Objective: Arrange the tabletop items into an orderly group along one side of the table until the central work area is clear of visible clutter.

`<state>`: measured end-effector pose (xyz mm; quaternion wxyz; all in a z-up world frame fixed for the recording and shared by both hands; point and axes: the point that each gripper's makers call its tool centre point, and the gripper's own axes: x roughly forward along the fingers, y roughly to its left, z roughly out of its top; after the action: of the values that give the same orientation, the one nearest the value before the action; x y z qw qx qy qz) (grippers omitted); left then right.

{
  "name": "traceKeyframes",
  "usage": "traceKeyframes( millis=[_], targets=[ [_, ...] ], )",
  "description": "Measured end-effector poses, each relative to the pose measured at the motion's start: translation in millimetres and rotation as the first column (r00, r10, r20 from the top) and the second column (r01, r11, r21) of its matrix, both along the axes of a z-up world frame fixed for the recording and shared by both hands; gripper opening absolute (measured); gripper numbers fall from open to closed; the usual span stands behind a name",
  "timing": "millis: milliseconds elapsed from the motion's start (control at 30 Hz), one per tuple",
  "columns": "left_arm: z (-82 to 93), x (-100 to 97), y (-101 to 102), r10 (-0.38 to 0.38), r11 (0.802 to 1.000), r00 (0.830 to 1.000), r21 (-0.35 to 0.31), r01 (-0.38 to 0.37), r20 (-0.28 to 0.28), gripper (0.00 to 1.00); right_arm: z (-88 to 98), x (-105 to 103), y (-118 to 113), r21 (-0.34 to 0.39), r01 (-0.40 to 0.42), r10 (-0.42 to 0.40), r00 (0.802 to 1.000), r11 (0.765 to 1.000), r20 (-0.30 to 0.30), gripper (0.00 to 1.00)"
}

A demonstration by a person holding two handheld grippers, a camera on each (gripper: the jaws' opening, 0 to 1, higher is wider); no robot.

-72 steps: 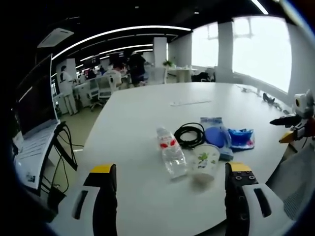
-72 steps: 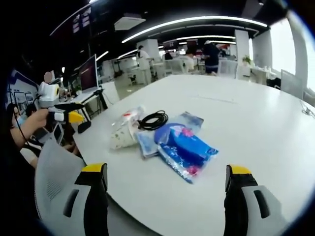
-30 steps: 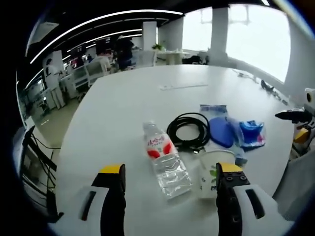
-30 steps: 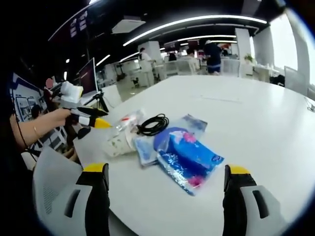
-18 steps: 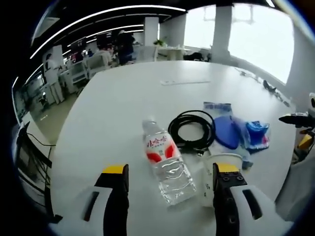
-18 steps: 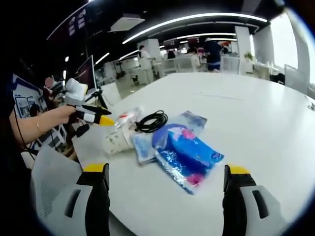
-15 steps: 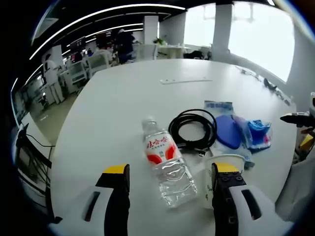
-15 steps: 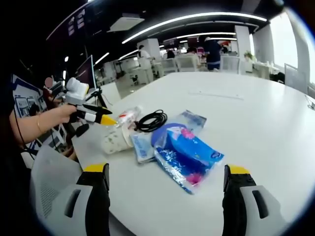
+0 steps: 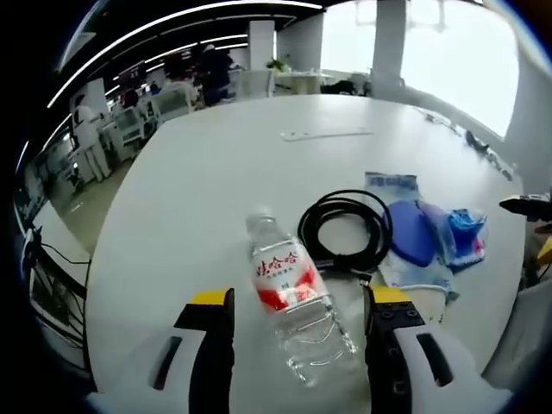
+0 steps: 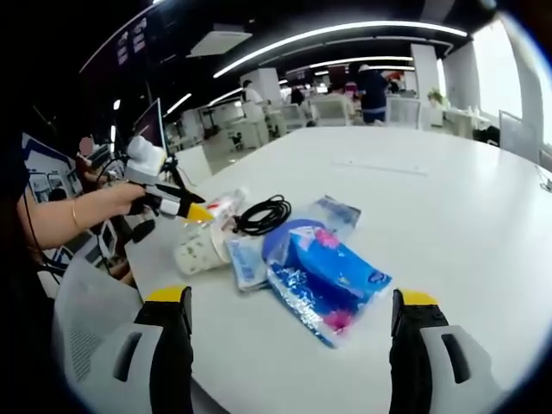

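Between the spread left tongs (image 9: 297, 306): clear plastic water bottle with red label (image 9: 295, 297), lying on white round table (image 9: 207, 172), not yet gripped. Round and smooth; judged liable to roll toward black coiled cable (image 9: 345, 228) or near edge. Right tongs (image 10: 289, 306) open, empty, near blue plastic packet (image 10: 323, 276). Open room across far side.

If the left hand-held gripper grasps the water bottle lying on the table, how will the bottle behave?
The water bottle lies on its side, so it may roll if nudged. Its clear plastic looks thin and ribbed, so it would probably dent under a firm squeeze. The left hand-held gripper has open jaws on either side of it.
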<state>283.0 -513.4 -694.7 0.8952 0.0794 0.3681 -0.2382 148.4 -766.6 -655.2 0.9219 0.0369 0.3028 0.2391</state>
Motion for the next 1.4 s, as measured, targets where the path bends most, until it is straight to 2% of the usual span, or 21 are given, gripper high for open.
traceKeyframes(
  millis=[233,567,700,900,1033,1167,1400],
  targets=[
    [-1.1,7.6,-1.2,0.022,0.999,1.000,-0.023,-0.022,-0.022,0.54,-1.7,0.6,0.1,0.007,0.002,-0.002,1.000,1.000,-0.004,0.94],
    [-5.7,15.0,-5.2,0.042,0.999,0.996,-0.007,-0.042,-0.082,0.48,-3.4,-0.3,2.7,0.013,-0.007,0.007,1.000,1.000,-0.009,0.93],
    [-11.6,16.7,-2.1,0.064,0.998,0.991,0.030,-0.061,-0.119,0.44,-3.1,0.6,1.2,0.013,-0.002,0.002,1.000,1.000,-0.002,0.92],
    [-14.1,22.2,-4.5,0.087,0.996,0.986,0.029,-0.083,-0.145,0.42,-3.7,0.9,-1.4,0.021,0.009,-0.009,1.000,1.000,-0.005,0.91],
    [-15.8,23.4,0.7,0.102,0.992,0.983,0.084,-0.090,-0.154,0.39,-3.6,0.8,-1.9,0.022,0.012,-0.012,1.000,1.000,-0.006,0.91],
    [-16.3,24.3,0.7,0.133,0.990,0.975,0.062,-0.124,-0.179,0.40,-4.6,-0.2,-0.8,0.019,0.003,-0.003,1.000,1.000,-0.006,0.91],
    [-19.3,25.3,-0.2,0.171,0.985,0.956,0.075,-0.158,-0.238,0.41,-8.8,-2.8,0.5,0.012,-0.005,0.005,1.000,1.000,-0.021,0.90]
  ],
)
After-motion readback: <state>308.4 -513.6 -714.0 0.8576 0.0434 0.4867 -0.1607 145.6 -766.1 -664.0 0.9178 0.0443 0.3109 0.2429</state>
